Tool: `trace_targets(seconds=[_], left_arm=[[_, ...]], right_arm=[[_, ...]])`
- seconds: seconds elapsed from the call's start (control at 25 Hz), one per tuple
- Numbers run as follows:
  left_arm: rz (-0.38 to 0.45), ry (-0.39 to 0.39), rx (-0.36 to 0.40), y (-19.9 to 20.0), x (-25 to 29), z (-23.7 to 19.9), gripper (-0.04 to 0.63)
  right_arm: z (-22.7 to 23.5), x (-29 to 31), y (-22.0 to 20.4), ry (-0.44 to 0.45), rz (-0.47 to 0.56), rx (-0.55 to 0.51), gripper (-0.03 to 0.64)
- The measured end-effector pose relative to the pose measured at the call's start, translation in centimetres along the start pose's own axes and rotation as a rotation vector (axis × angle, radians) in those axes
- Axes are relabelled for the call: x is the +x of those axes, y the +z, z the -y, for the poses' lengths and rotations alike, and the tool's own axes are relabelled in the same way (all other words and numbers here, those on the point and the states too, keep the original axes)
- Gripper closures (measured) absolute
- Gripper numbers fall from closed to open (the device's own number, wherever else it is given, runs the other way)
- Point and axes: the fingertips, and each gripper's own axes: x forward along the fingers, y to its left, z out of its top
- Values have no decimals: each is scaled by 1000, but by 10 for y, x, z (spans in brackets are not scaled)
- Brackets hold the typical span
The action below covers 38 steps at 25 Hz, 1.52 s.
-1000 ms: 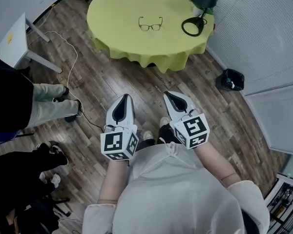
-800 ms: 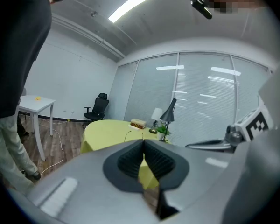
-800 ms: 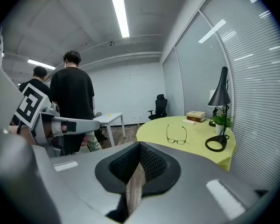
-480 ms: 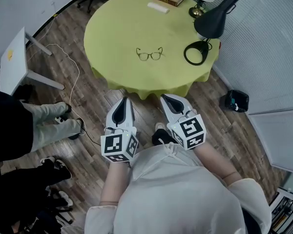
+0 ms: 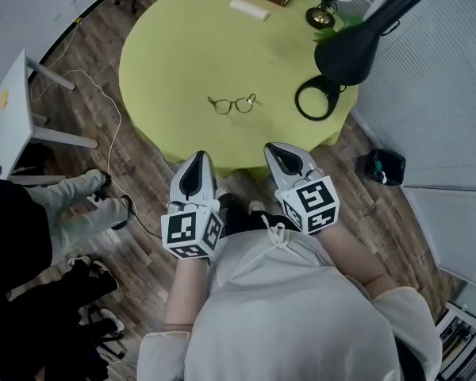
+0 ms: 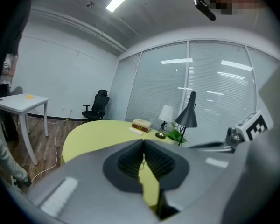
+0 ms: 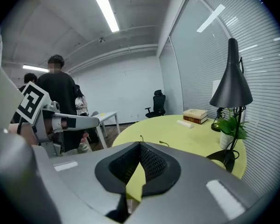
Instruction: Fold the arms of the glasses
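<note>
**Risk: glasses shoved rather than folded if the tools arrived unspread.**
I held the left tool (image 5: 196, 159) and right tool (image 5: 278, 148) with jaws pressed together, nothing between them. A closed tip would probably skid the light frame across the desk (image 5: 166, 54). The lamp (image 5: 345, 54), ahead and outboard of the right tool, risked a knock. The glasses (image 5: 232, 104) lay on the desk, arms unfolded, well ahead, between both tools' lines.

The left gripper (image 6: 143, 144) has its jaws closed tip to tip, with nothing between them. Beyond lies a round green table (image 6: 91, 133) bearing books (image 6: 141, 124) and a black lamp (image 6: 188, 115). The right gripper (image 6: 200, 146) shows at the right, and a chair (image 6: 97, 105) stands by the far wall.
</note>
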Motion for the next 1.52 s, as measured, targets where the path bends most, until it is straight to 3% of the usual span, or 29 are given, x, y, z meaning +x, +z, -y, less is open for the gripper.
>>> trace_targets(seconds=[0.44, 0.72, 0.88, 1.16, 1.24, 1.28, 1.52], left_arm=[[-72, -122, 20, 22, 106, -44, 589], [-159, -188, 24, 15, 167, -87, 589], [-214, -200, 44, -1, 181, -99, 589], [-277, -206, 35, -35, 200, -104, 589], [-287, -184, 25, -43, 206, -108, 589], [-293, -173, 16, -47, 209, -109, 589], [-339, -156, 0, -69, 222, -109, 589]], right_arm=[[52, 75, 19, -134, -62, 56, 618], [87, 126, -1, -253, -181, 73, 618], [98, 139, -17, -277, -235, 87, 618], [113, 172, -59, -161, -354, 48, 609], [120, 182, -74, -115, -407, 24, 527], [123, 186, -81, -92, -433, 8, 526], [133, 204, -94, 28, -527, -190, 482]])
